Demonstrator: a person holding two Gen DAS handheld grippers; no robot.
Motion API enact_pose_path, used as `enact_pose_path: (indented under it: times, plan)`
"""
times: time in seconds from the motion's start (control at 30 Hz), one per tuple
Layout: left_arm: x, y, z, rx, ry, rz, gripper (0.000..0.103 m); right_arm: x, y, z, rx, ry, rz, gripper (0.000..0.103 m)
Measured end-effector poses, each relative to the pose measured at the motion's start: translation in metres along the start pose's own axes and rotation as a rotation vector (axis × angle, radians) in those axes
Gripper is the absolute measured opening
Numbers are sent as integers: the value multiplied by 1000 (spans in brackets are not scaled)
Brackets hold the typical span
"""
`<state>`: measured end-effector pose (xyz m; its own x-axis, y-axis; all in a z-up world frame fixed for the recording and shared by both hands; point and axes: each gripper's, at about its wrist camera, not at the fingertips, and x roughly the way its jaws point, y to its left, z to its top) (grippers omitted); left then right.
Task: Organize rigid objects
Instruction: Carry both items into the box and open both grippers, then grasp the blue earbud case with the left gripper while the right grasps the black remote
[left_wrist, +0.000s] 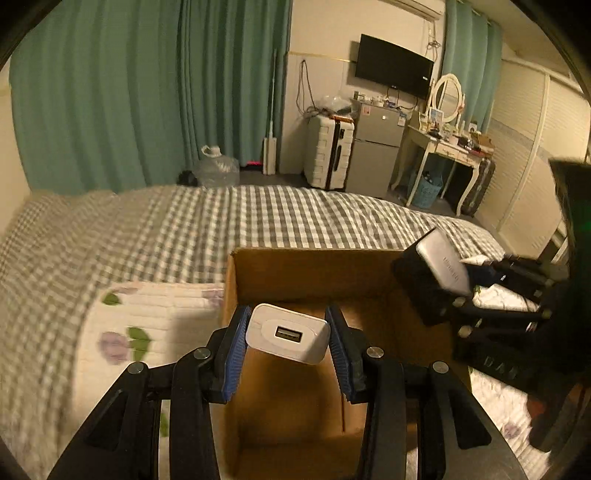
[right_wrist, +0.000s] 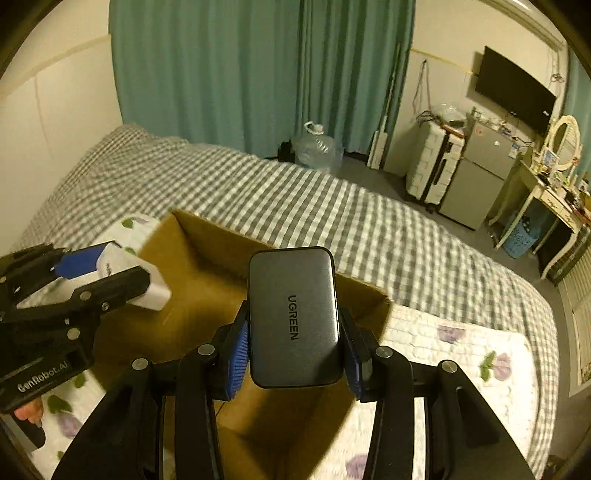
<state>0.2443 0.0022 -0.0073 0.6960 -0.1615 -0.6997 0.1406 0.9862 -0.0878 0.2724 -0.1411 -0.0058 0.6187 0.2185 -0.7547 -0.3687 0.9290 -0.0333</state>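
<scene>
My left gripper (left_wrist: 288, 338) is shut on a white USB charger (left_wrist: 288, 338) and holds it over the open cardboard box (left_wrist: 314, 266). My right gripper (right_wrist: 293, 345) is shut on a grey UGREEN charger (right_wrist: 293, 317), also above the box (right_wrist: 192, 243). In the left wrist view the right gripper with the grey charger (left_wrist: 445, 264) hangs over the box's right rim. In the right wrist view the left gripper with the white charger (right_wrist: 147, 277) hangs over the box's left side. The box interior shows bare brown cardboard.
The box sits on a floral white quilt (left_wrist: 147, 314) on a bed with a grey checked cover (left_wrist: 258, 214). Beyond the bed are teal curtains, a water jug (left_wrist: 216, 168), a white suitcase (left_wrist: 328, 155), a small fridge and a dressing table.
</scene>
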Motion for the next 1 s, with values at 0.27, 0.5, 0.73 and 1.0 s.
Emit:
enact_pose_path:
  times: [0.27,0.5,0.73,1.0]
  plan:
    - [33,4,-13,-7,23,7,42,47,2,-16,-22,37,37,42]
    - [19,0,-15,7,44,20,54,24,3,-13,-18,0,14,59]
    - [-43,-2,-9,-14,6,60,64,-52,-10,-17,62,-66,-31,77]
    - [-135,-17,-31,37,-42,101,69,-149,7,-49,41,-102,-66,81]
